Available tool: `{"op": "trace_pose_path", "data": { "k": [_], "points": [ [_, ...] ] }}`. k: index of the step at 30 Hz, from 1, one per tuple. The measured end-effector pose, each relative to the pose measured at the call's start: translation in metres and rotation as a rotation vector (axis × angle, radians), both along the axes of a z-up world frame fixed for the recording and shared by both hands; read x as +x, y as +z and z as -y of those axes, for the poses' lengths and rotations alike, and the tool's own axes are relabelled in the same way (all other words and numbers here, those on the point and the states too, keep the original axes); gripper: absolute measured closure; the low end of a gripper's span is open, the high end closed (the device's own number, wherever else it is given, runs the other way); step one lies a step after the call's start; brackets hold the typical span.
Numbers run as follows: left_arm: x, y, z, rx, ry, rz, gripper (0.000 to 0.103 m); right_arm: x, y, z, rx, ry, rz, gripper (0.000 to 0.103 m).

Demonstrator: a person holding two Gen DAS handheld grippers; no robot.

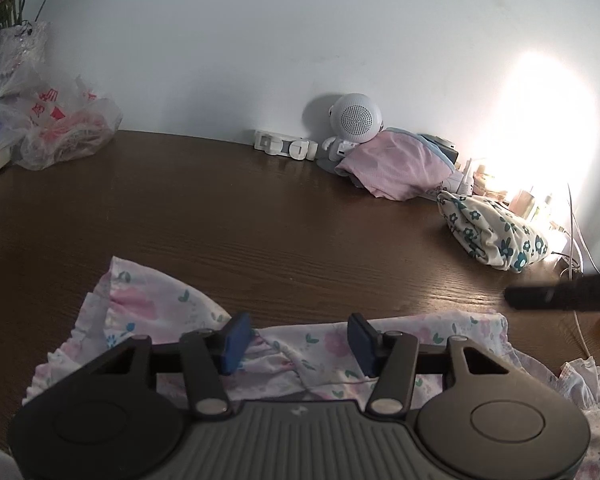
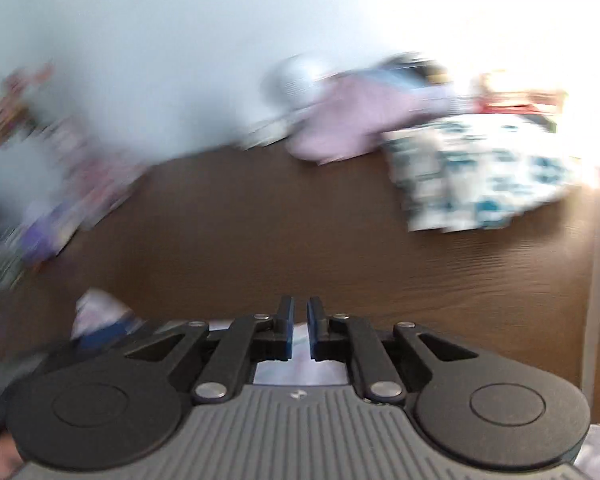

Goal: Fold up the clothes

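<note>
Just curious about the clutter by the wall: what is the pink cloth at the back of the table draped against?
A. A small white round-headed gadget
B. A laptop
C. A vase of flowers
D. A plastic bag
A: the pink cloth leans on the white round-headed gadget; the vase and plastic bag sit far left.

The left gripper is hovering low over a pale floral garment with frilled edges, which is lying spread on the dark wooden table; its blue pads are standing apart with bunched cloth showing between them, not pressing it. Farther back, a small white round-headed speaker is standing against the wall, with a pink garment heaped just beside it and a cream cloth with teal flowers lying nearer the bright right edge. At far left, a plastic bag is sitting below a vase of flowers. A dark bar is reaching in from the right.
</note>
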State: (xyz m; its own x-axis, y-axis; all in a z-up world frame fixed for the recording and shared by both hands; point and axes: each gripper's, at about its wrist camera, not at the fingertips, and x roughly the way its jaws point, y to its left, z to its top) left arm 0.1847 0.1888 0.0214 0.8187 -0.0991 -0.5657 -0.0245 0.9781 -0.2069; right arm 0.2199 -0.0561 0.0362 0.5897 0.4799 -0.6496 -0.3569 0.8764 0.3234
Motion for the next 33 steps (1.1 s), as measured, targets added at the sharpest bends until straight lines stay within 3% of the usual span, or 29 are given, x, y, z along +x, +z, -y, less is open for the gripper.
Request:
{"op": "trace_pose_path", "data": {
  "k": [5,7,10,13,16,19,21,23,28,33],
  "points": [
    [0.0,0.0,-0.003,-0.012,0.01,0.003,0.051,0.012,-0.027,-0.035,-0.029,0.052,-0.057,0.099],
    [0.0,0.0,-0.003,-0.011,0.013,0.003,0.051,0.008,-0.03,-0.033,-0.084,0.05,-0.002,0.101],
    [0.0,0.001,-0.002,-0.006,0.012,0.002,0.051,0.003,-0.03,-0.017,-0.189,-0.044,0.031,0.101],
    [0.0,0.001,0.0,0.002,0.004,0.0,0.05,0.005,-0.028,0.002,-0.163,-0.102,-0.005,0.102],
    [0.0,0.0,-0.001,-0.002,0.002,0.0,0.05,-0.013,-0.009,0.003,-0.173,-0.108,0.065,0.1],
    [0.0,0.0,0.0,-0.002,-0.004,-0.001,0.046,-0.052,0.024,0.012,-0.126,-0.08,0.115,0.094],
    [0.001,0.0,0.001,-0.002,-0.016,0.001,0.04,-0.088,0.047,0.021,-0.101,-0.065,0.156,0.081],
    [-0.007,0.014,-0.002,-0.037,-0.02,0.01,0.042,-0.129,0.065,0.026,-0.096,-0.039,0.21,0.059],
    [-0.039,0.066,-0.013,-0.143,-0.039,0.044,0.041,-0.227,0.075,0.035,-0.116,0.057,0.288,0.055],
    [-0.122,0.136,0.0,-0.052,-0.224,0.151,0.031,-0.291,0.05,0.049,-0.145,0.18,0.278,0.056]
  ]
}}
